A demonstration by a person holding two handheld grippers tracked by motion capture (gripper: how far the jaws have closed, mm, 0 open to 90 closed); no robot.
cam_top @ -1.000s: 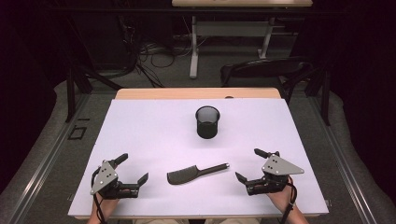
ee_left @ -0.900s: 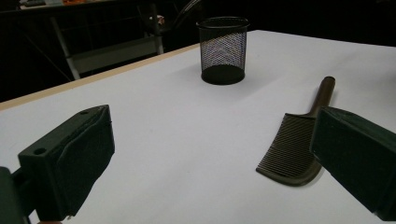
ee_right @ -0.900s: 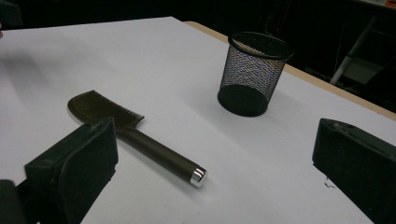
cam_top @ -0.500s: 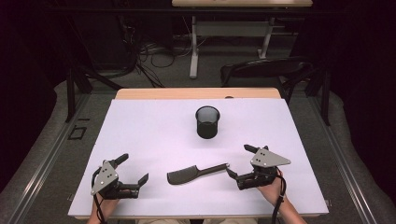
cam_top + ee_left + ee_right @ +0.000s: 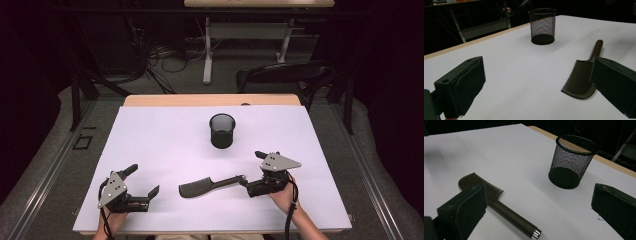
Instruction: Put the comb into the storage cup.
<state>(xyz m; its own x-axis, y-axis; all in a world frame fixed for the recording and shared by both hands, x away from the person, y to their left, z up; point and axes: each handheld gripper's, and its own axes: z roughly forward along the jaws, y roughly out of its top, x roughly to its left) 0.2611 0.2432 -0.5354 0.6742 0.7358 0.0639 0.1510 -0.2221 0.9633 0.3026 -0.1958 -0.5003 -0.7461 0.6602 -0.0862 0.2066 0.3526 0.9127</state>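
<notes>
Black wire mesh makes up the pen cup [image 5: 222,130], standing upright a little past the middle of the white table [image 5: 165,145] in the high view. The dark comb [image 5: 210,184] lies flat at the cup's 6 o'clock, well apart from it, teeth end toward 9 o'clock and handle toward 3. The right gripper [image 5: 250,172] sits at the handle's tip, jaws wide apart and holding nothing. The left gripper [image 5: 145,179] rests near the near-left corner, equally wide and empty, well clear of the comb. Open white surface runs all round; the near edge lies just behind both hands, so a backward slide could carry the comb off it.

In the left gripper view, the comb [image 5: 581,75] lies at 3 o'clock, its toothed head partly behind the right-hand jaw, and the cup [image 5: 542,26] stands at 12 o'clock. Nothing lies between these spread jaws.

In the right gripper view, the comb [image 5: 496,206] runs from 9 o'clock down to its metal-capped end at 6, nearer the left-hand jaw than centred. The cup [image 5: 572,161] stands at 1 o'clock. A closing pinch here would likely catch the round handle off-centre and roll or skid it away; the low, flat handle may also let the jaws scrape the table. Lifted by its end, the comb could swing and tip the light cup.
</notes>
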